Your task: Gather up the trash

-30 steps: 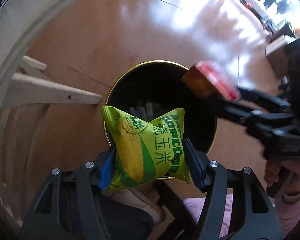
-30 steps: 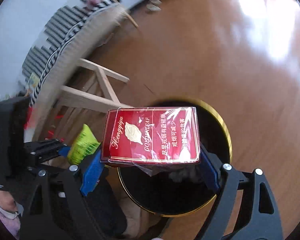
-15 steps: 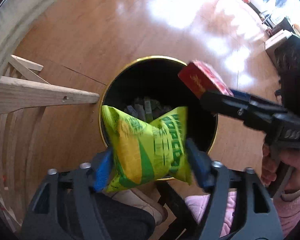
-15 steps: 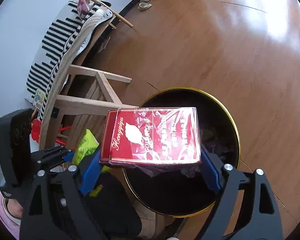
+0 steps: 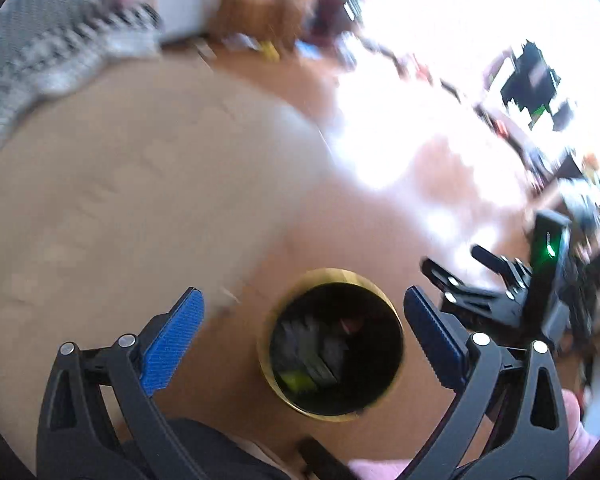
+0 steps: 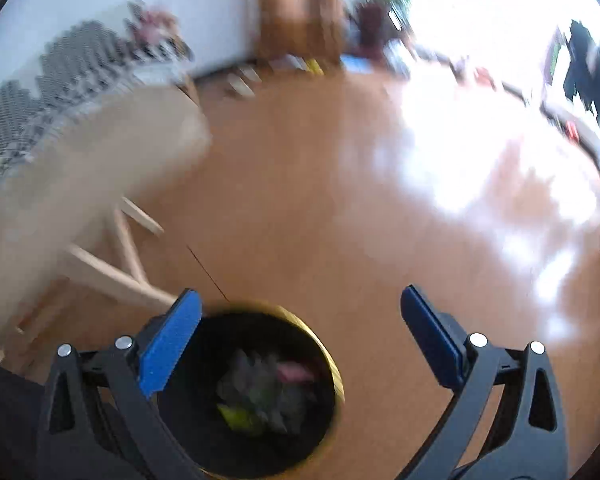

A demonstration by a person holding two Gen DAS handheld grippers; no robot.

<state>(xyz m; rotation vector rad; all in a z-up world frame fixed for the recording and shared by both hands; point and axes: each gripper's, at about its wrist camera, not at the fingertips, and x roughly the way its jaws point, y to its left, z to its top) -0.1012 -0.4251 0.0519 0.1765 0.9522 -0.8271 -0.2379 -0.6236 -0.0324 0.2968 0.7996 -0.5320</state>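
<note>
The left gripper has its blue-padded fingers spread wide with nothing between them, black frames reaching in from 7 and 5 o'clock. In the same view the right gripper shows at 3 o'clock, its black body side-on with a green light lit. In its own camera the right gripper is likewise spread wide and empty. A pinkish patch at 4 o'clock in the left view is probably a hand, though blur makes that uncertain.
</note>
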